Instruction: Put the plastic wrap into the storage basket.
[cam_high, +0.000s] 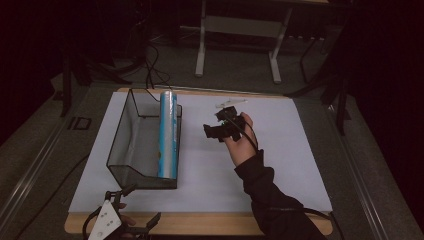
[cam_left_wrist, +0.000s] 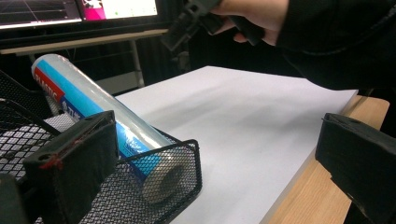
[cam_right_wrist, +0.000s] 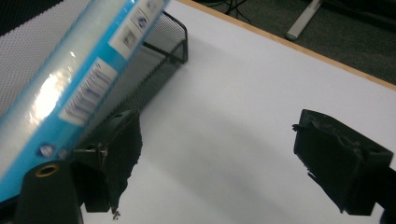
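A roll of plastic wrap (cam_high: 168, 135) with a blue label lies lengthwise along the right rim of a black wire-mesh tray (cam_high: 131, 145) on the left of the white sheet. A hand holds my right gripper (cam_high: 214, 128) just right of the roll, jaws open, pointing toward it with nothing between them. In the right gripper view, my right gripper (cam_right_wrist: 224, 158) has the roll (cam_right_wrist: 70, 84) close at its left, over the tray (cam_right_wrist: 170, 39). My left gripper (cam_high: 137, 207) rests open at the table's near edge, below the tray. Past my left gripper (cam_left_wrist: 215, 168), that gripper's view shows the roll's end (cam_left_wrist: 93, 112).
A white sheet (cam_high: 280, 165) covers most of the wooden table (cam_high: 200, 222). A white-legged desk frame (cam_high: 240, 40) stands beyond the far edge, with cables on the floor. Lit monitors (cam_left_wrist: 74, 9) sit behind the tray in the left gripper view.
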